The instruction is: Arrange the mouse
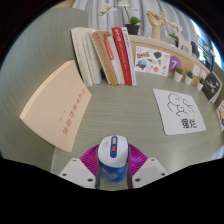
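Right now the gripper (pixel 112 178) is pinching the white-and-blue mouse (pixel 112 154) between its pink pads (pixel 86 163) above the green desk (pixel 110 115), so carrying it level toward the white mouse mat (pixel 176 109) is probably wisest.

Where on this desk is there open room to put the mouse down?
The mouse sits between the claw fingers. Bare desk lies ahead, bordered by the envelope, the books and the white card. The shelf behind is crowded.

Single view: rides hand-held gripper (pixel 112 178), faces forward over desk (pixel 130 115).
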`<state>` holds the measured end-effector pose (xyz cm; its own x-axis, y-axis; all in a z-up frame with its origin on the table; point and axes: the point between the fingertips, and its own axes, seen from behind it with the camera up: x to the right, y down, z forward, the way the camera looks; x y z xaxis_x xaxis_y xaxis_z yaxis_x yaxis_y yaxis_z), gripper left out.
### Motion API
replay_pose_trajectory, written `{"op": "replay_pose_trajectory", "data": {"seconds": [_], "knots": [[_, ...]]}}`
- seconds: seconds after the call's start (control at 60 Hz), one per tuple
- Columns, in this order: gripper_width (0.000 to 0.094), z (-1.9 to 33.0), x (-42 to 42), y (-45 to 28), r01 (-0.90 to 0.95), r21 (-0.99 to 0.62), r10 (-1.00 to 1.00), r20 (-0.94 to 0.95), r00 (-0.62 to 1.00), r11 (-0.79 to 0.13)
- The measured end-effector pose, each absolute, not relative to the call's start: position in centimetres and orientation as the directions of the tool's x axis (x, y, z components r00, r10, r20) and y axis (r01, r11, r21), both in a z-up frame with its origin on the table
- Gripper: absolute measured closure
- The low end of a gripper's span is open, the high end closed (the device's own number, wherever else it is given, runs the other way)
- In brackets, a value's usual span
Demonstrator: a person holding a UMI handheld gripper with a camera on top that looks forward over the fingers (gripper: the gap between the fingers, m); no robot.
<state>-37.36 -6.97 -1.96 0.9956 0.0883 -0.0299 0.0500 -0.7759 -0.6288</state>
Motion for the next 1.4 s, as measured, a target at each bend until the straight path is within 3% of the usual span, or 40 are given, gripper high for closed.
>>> {"op": "replay_pose_trajectory", "data": {"seconds": [0.133, 0.417, 0.533, 0.617, 0.75, 1.15, 1.267, 1.4], "knots": [[0.0573, -1.1, -37.2, -7.1, 0.081, -0.603, 0.108, -0.009, 0.994, -0.794], [0.0574, 16.1, -30.0, -1.8, 0.07, -0.788, 0.054, 0.046, 0.997, -0.612], [0.0572, 21.1, -23.8, 1.5, 0.093, -0.828, 0.001, 0.11, 0.994, -0.553], [0.0573, 22.7, -19.4, 4.1, 0.083, -0.848, -0.039, 0.121, 0.992, -0.524], [0.0577, 20.3, -13.7, 7.7, 0.062, -0.836, -0.068, 0.119, 0.991, -0.546], [0.0576, 1.7, -10.7, 10.3, 0.013, -0.646, 0.003, 0.017, 1.0, -0.763], [0.0572, -1.4, -11.2, 9.5, -0.014, -0.613, 0.004, -0.028, 1.0, -0.79], [0.0563, -1.2, -11.2, 9.7, -0.053, -0.658, -0.011, -0.068, 0.998, -0.751]]}}
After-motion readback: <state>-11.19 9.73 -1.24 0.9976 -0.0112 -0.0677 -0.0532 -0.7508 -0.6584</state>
